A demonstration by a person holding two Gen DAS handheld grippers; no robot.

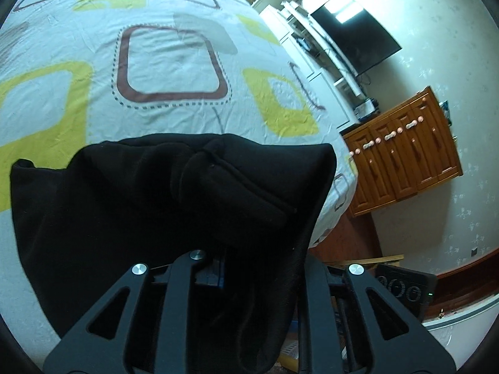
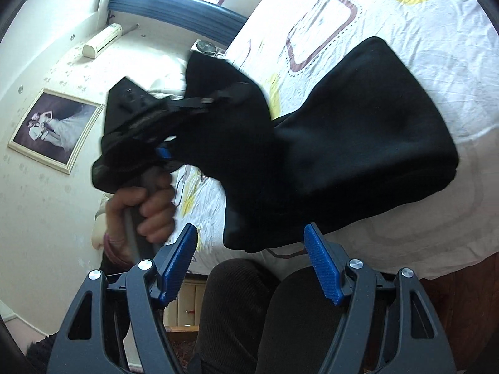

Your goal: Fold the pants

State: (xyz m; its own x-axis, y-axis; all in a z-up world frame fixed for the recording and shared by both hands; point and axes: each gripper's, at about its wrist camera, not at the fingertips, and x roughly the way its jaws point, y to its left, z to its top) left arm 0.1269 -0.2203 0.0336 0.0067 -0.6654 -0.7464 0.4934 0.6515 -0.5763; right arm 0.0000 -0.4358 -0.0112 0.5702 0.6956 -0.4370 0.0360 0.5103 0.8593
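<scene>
Black pants (image 2: 368, 143) lie partly folded on the bed near its front edge. In the left wrist view the pants (image 1: 149, 199) drape over my left gripper (image 1: 224, 268), hiding its fingertips; the fabric hangs from it, so it is shut on the pants. In the right wrist view the left gripper (image 2: 199, 103) holds one end of the pants lifted above the bed, with a hand on its handle. My right gripper (image 2: 251, 255) is open and empty, its blue pads (image 2: 177, 268) spread just below the hanging fabric.
The bed (image 1: 174, 71) has a white sheet with yellow and brown squares. A wooden cabinet (image 1: 405, 155) and a TV (image 1: 358, 40) stand to the right. The person's dark-trousered legs (image 2: 249, 311) are under the right gripper. A framed picture (image 2: 56, 127) hangs on the wall.
</scene>
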